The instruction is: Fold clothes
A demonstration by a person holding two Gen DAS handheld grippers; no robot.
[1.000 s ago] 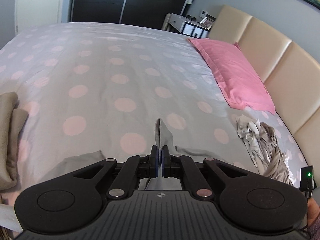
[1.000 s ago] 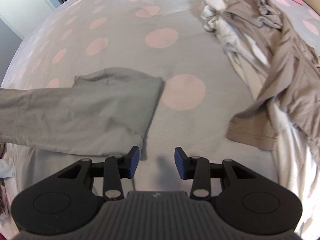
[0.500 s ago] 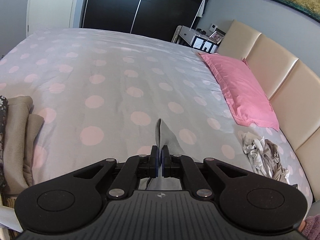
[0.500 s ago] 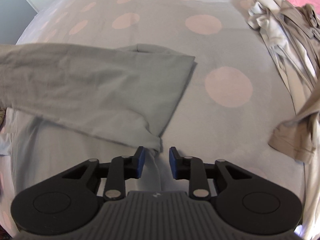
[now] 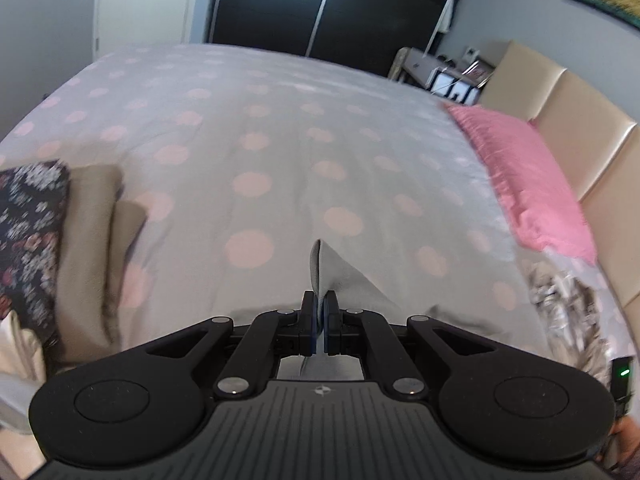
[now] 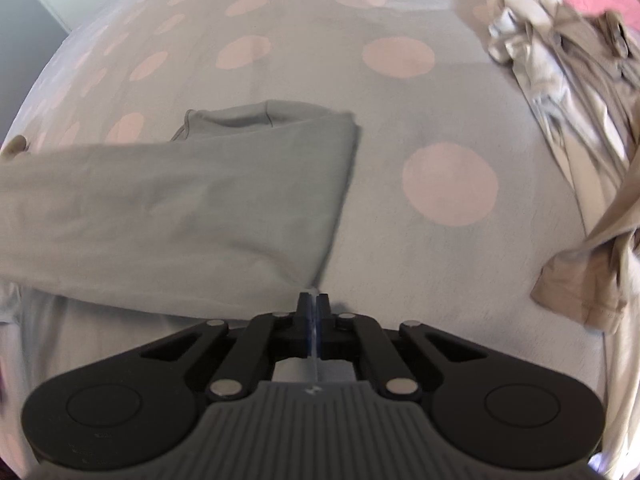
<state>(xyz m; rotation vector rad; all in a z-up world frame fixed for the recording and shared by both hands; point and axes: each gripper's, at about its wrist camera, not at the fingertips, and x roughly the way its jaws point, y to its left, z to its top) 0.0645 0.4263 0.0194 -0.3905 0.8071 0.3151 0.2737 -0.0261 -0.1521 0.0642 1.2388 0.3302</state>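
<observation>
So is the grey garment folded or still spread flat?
Partly folded: the grey garment is doubled over on the bedspread, with a collar edge showing beneath; the left gripper and right gripper each pinch a corner.

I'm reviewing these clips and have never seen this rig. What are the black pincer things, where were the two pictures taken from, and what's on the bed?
Each black pincer is a hand-held gripper with a fisheye camera looking along its fingers. One picture comes from the left gripper, one from the right gripper. Both are shut on the grey garment, each pinching a corner. On the dotted bedspread also lie a pink pillow, a heap of unfolded clothes and a folded pile at the left.
</observation>
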